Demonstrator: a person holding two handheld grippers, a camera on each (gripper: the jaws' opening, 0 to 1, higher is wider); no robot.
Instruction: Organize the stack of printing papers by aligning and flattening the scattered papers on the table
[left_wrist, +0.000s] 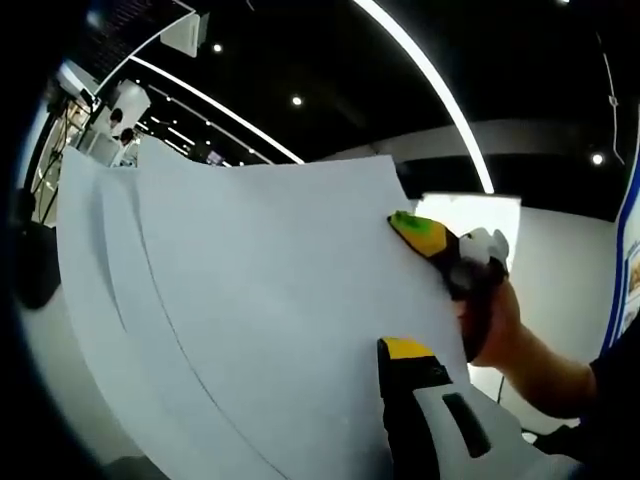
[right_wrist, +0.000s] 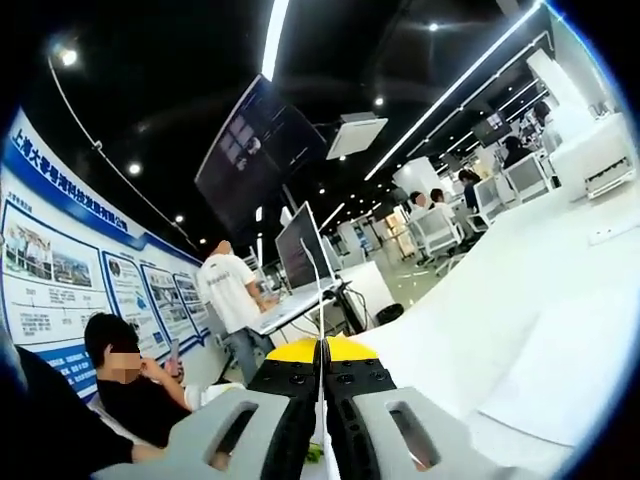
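A sheet of paper is being pinched edge-on between the closed jaws of the right gripper, while the left gripper is being held at the sheets, one yellow-tipped jaw showing, its grip not discernible. The stack is being kept upright between both grippers, off the white table.

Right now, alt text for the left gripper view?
White paper sheets, held up and bowed, span the frame, the right tongs pinching their right edge with a hand behind. The left tongs rise at bottom right; dark ceiling with strip lights above.
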